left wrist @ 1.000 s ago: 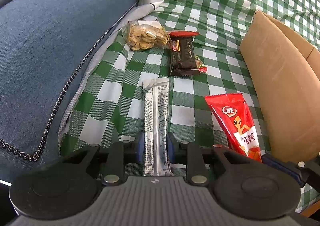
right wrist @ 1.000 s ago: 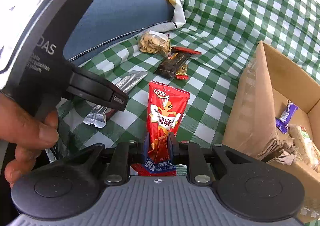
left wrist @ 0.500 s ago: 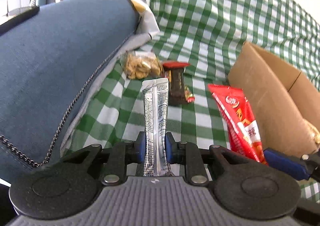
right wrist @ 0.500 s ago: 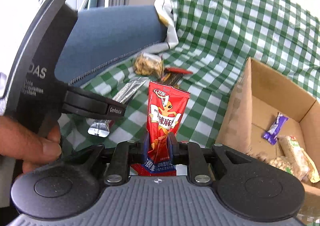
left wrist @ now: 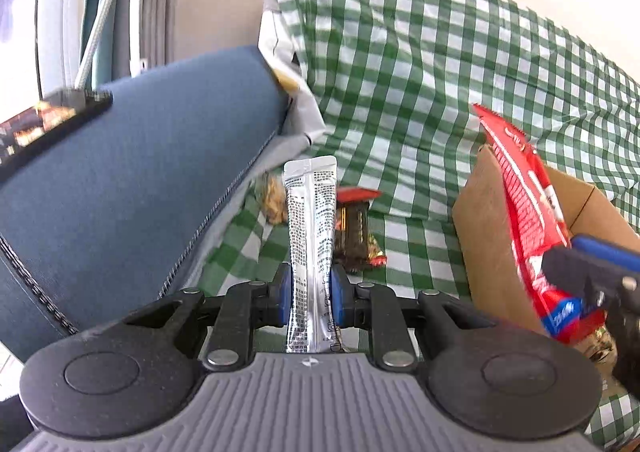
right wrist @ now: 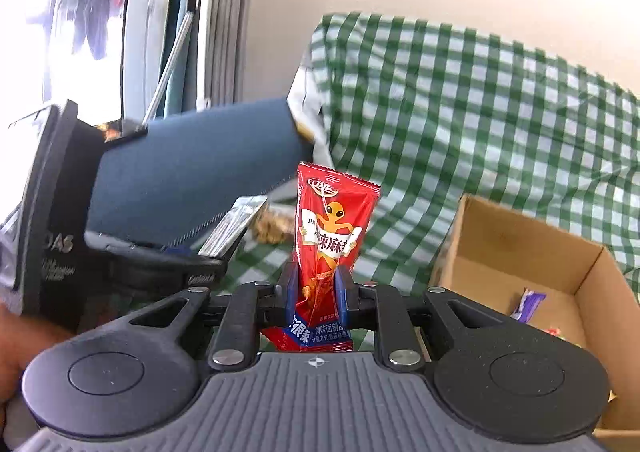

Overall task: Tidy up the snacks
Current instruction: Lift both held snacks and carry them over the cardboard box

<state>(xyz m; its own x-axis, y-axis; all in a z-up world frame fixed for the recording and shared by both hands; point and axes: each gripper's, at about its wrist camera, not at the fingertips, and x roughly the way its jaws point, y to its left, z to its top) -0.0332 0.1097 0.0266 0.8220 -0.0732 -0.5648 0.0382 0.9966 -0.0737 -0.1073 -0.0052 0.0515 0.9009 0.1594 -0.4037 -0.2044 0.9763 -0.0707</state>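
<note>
On the green-and-white checked cloth, draped over the seat and up the backrest against a plain pale wall: a clear bag of nuts and a dark chocolate bar, lying side by side near a blue cushion.
Right of these: an open cardboard box, standing on the cloth; inside it, a purple-wrapped sweet on the bottom.
Far left: grey curtains beside a bright window.

Left gripper: jaws pinching the silver sachet near its lower end; the sachet stands upright, clear of the cloth.
Right gripper: jaws pinching the red spicy-strip packet near its lower end; the packet stands upright, beside the box's near wall.

Change against the frames a second back: both packets then lay flat on the cloth within the jaws; both now hang raised above it. Each view now takes in more wall and backrest and less of the seat. The nuts and the chocolate bar lie where they did.
</note>
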